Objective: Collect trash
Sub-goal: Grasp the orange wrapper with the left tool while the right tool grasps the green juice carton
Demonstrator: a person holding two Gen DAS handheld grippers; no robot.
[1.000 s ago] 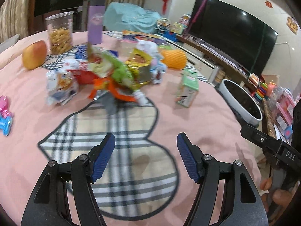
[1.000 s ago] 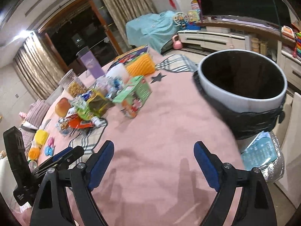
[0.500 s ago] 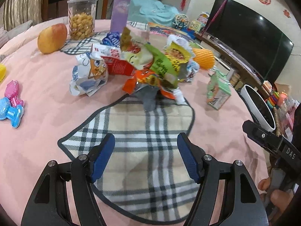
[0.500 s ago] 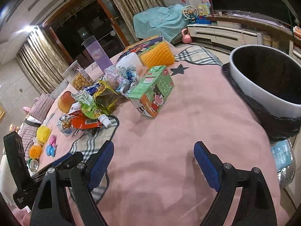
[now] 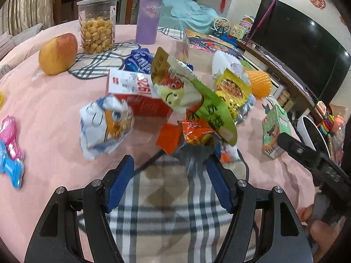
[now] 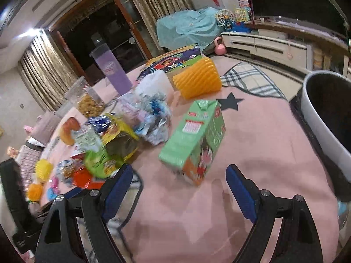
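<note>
Both grippers moved in closer than half a second ago: left gripper (image 5: 171, 171) now sits right at the near edge of the wrapper pile (image 5: 175, 100), right gripper (image 6: 178, 183) right before the green carton (image 6: 195, 140). Both released, jaws wide, nothing held.

Pile sits mid-table on the pink tablecloth (image 5: 54, 100), partly over the plaid mat (image 5: 166, 206). Crumpled, glossy snack packs: white-blue bag (image 5: 105, 127) with an orange cartoon face, red-white box (image 5: 136, 94) reading "826" upside down, lime green bag (image 5: 210, 111) with dark Chinese characters, orange wrapper (image 5: 195, 133), yellow packet (image 5: 232, 89), blue bag (image 5: 138, 61) with white lettering, unreadable. Green bag long axis runs diagonal, far-left down to near-right.

Carton lies apart from the pile, toward the white bin (image 6: 324, 122); green with red-orange cartoon print, gabled top pointing away from right camera, long axis near-to-far. Label text too blurred.

Behind the pile: apple (image 5: 58, 53), popcorn jar (image 5: 96, 26), purple tumbler (image 5: 149, 15), logo unreadable.
</note>
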